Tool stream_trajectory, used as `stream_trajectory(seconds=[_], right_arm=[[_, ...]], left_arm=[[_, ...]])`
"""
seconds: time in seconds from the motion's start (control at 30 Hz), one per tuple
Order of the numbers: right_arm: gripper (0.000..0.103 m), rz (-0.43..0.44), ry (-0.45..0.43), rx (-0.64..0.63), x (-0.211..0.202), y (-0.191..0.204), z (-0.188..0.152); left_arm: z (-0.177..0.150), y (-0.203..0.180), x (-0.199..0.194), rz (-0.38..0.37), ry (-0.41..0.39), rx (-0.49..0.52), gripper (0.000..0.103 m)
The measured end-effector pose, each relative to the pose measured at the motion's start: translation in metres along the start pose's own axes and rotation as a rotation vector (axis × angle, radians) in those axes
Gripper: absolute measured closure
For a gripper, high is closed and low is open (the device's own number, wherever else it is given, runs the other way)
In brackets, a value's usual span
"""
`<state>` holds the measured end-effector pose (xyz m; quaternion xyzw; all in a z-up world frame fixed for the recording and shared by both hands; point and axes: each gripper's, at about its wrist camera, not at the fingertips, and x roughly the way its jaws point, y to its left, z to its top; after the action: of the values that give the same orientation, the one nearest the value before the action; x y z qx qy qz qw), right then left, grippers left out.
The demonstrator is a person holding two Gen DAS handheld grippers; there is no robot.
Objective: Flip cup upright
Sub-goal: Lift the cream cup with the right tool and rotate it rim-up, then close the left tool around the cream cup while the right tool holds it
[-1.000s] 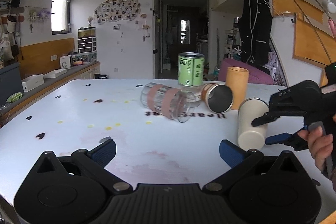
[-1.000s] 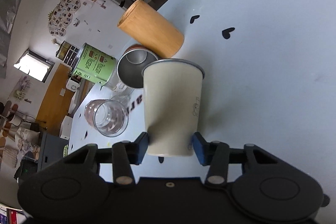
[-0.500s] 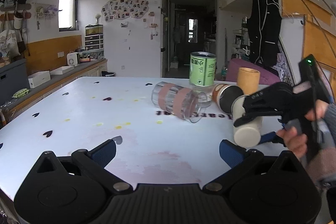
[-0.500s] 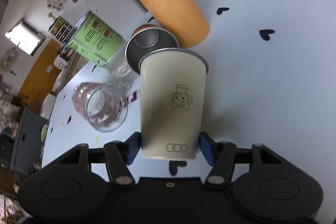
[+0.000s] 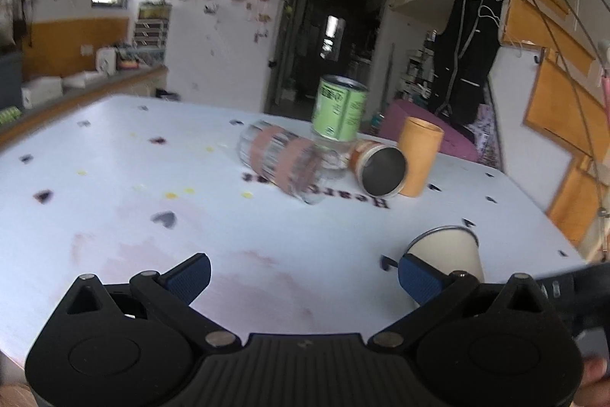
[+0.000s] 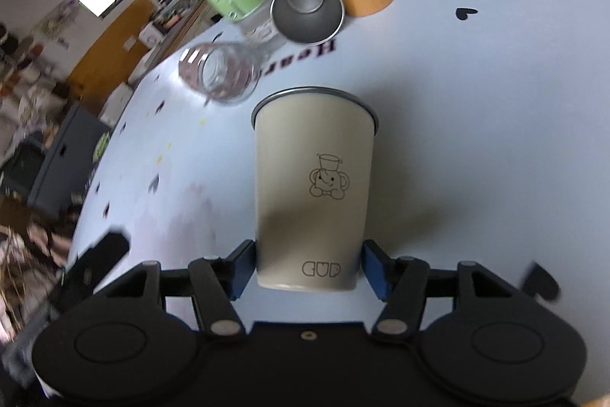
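- The right tool (image 6: pixel 308 271) is clenched on the base end of the cream cup (image 6: pixel 314 185), a blue pad (image 6: pixel 244 267) pressed against each side just above the printed "CUP".
- The cup points away from this tool toward 12 o'clock, its metal rim farthest from the camera, with the white counter (image 6: pixel 476 124) behind it.
- The right wrist view alone shows the cartoon drawing on the cup wall and the grip itself.
- In the left wrist view the same cup (image 5: pixel 450 248) sits at 4 o'clock, partly hidden behind that tool's right pad, rim tilted toward 12 o'clock.
- The left tool (image 5: pixel 303 277) is released, its pads wide apart with nothing between them.
- Farther along the counter, at 12 to 1 o'clock, lie a clear glass (image 5: pixel 282 163) on its side, a steel-lined cup (image 5: pixel 379 166) also on its side, a green tin (image 5: pixel 339 109) and an orange tumbler (image 5: pixel 419 155).
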<state>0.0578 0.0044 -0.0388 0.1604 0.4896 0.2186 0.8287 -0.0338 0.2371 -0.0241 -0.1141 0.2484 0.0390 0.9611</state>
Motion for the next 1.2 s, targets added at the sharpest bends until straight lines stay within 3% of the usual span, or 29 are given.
stream_trajectory(seconds=[0.3, 0.5, 0.73, 0.87, 1.0, 1.2], right_arm=[[0.041, -0.024, -0.023, -0.081, -0.010, -0.001, -0.010], [0.041, -0.019, -0.072, -0.114, -0.012, -0.001, -0.019], [0.041, -0.026, -0.110, -0.146, -0.012, 0.002, -0.026], [0.041, -0.037, -0.121, -0.181, -0.012, 0.006, -0.030], [0.041, -0.042, -0.131, -0.210, -0.013, 0.007, -0.034], [0.042, -0.040, -0.150, -0.244, -0.015, 0.007, -0.039]], left_arm=[[0.002, -0.009, 0.021, -0.168, 0.155, -0.109, 0.000], [0.018, -0.027, 0.047, -0.244, 0.246, -0.087, 0.000], [0.019, -0.049, 0.091, -0.294, 0.416, -0.109, 0.000], [0.015, -0.054, 0.108, -0.270, 0.455, -0.142, 0.001], [0.015, -0.061, 0.123, -0.318, 0.505, -0.163, 0.001], [0.011, -0.064, 0.128, -0.387, 0.528, -0.206, 0.023]])
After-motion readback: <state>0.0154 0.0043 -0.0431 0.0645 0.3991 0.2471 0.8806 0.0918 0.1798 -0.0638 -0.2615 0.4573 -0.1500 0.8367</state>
